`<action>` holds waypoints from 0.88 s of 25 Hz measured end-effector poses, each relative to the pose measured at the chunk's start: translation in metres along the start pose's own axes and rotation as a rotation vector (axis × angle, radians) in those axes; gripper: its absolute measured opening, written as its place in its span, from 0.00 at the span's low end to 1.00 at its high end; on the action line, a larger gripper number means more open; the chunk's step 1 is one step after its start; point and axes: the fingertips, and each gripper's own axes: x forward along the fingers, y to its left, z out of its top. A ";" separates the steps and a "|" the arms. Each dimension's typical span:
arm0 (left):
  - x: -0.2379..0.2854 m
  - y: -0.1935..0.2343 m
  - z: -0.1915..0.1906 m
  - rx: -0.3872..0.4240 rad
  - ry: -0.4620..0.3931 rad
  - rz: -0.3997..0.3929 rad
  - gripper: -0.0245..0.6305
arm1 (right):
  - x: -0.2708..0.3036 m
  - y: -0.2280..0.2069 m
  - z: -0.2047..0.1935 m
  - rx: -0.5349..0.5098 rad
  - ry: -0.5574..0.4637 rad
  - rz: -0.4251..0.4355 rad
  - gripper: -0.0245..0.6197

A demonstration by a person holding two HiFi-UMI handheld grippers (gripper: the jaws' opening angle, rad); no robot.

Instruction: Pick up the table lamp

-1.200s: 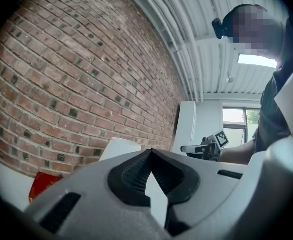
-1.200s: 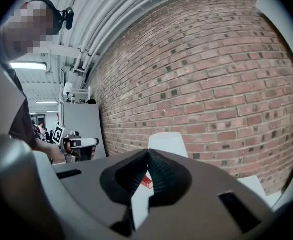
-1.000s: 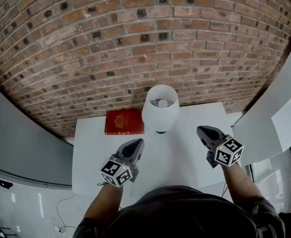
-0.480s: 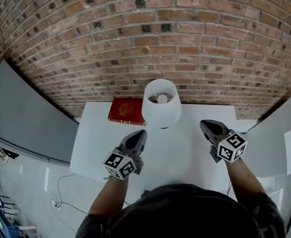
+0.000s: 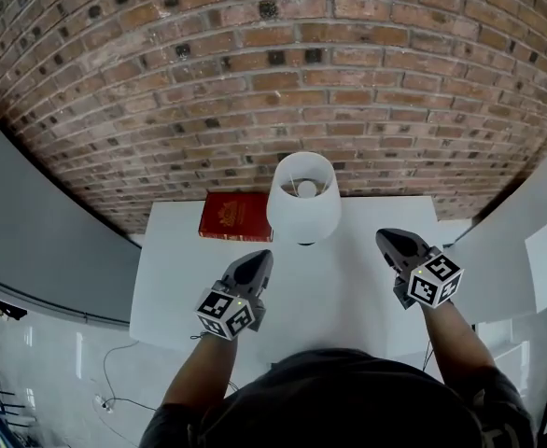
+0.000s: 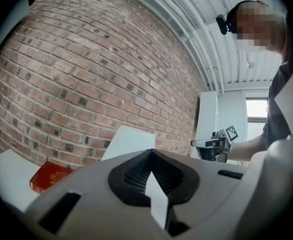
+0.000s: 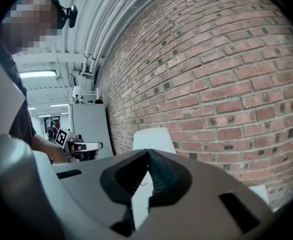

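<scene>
Left tool (image 5: 256,263) and right tool (image 5: 392,243), jaws pressed together and empty, hover near of the table lamp (image 5: 302,203) on the bench (image 5: 348,292). Reaching in unopened could topple it.

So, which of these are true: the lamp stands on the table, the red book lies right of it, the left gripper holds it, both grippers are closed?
The lamp stands on the white table: true.
The red book lies right of the lamp: false; in the head view it lies left of it.
The left gripper holds the lamp: false; it is shut, empty and short of the lamp.
Both grippers are closed: true; the right gripper is shut and empty too.
</scene>
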 end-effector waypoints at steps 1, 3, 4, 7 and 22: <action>0.001 0.003 -0.004 -0.001 0.006 0.003 0.02 | 0.001 0.000 0.000 0.000 0.001 -0.003 0.03; 0.003 0.008 -0.013 0.000 0.015 0.005 0.02 | 0.002 -0.003 0.000 0.004 0.000 -0.010 0.03; 0.005 0.010 -0.018 0.001 0.021 0.001 0.06 | 0.004 -0.005 -0.001 0.005 -0.001 -0.012 0.03; 0.016 0.016 -0.044 0.018 0.056 -0.014 0.37 | 0.006 -0.014 -0.012 0.007 0.001 -0.020 0.03; 0.117 0.094 -0.191 0.039 0.146 0.153 0.47 | 0.030 -0.079 -0.125 -0.004 0.025 -0.066 0.03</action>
